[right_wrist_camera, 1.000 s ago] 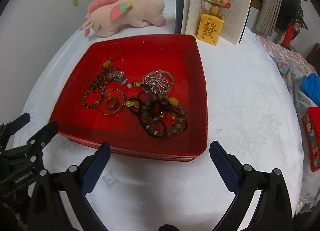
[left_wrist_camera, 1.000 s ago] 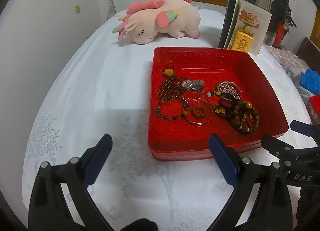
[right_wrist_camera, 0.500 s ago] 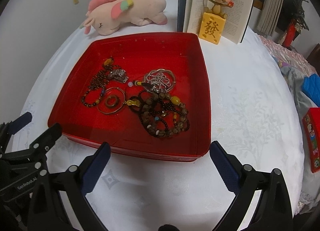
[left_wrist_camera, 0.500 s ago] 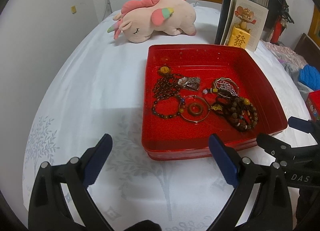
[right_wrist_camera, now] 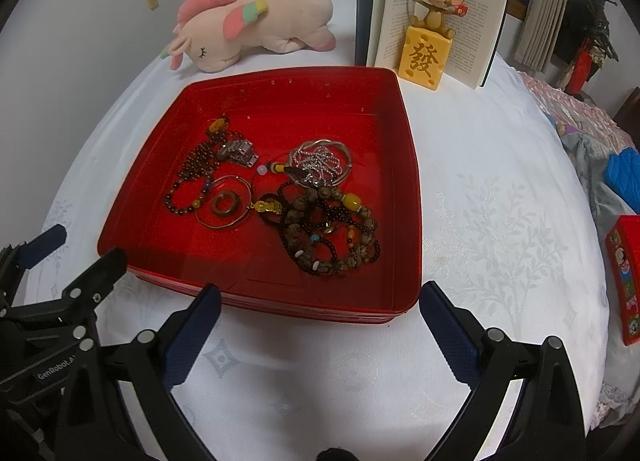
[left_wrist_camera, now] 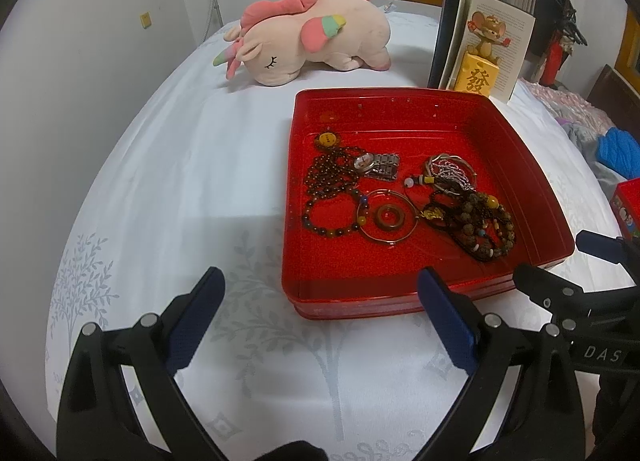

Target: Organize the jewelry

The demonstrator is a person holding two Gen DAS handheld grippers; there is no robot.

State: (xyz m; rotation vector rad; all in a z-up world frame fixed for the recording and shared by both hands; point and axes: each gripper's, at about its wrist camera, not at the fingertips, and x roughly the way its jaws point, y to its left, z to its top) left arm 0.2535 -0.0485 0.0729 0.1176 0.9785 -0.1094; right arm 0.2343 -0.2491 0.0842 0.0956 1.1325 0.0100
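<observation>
Two handheld grippers, the left gripper (left_wrist_camera: 320, 313) and the right gripper (right_wrist_camera: 320, 325), hover with jaws spread wide and empty over a white patterned tablecloth (left_wrist_camera: 180, 189), just short of the near rim of a red tray (right_wrist_camera: 408, 165). Inside the tray lie tangled jewelry: a dark bead bracelet (left_wrist_camera: 332, 217), a metal watch (left_wrist_camera: 378, 163), a thin bangle (left_wrist_camera: 390, 217) around a brown ring (left_wrist_camera: 389, 218), a silver chain (right_wrist_camera: 320, 161) and a heap of wooden beads (right_wrist_camera: 336, 233). Beyond it rest a pink plush unicorn (left_wrist_camera: 308, 41) and an open book (right_wrist_camera: 436, 9) behind a mouse figurine (right_wrist_camera: 430, 41).
</observation>
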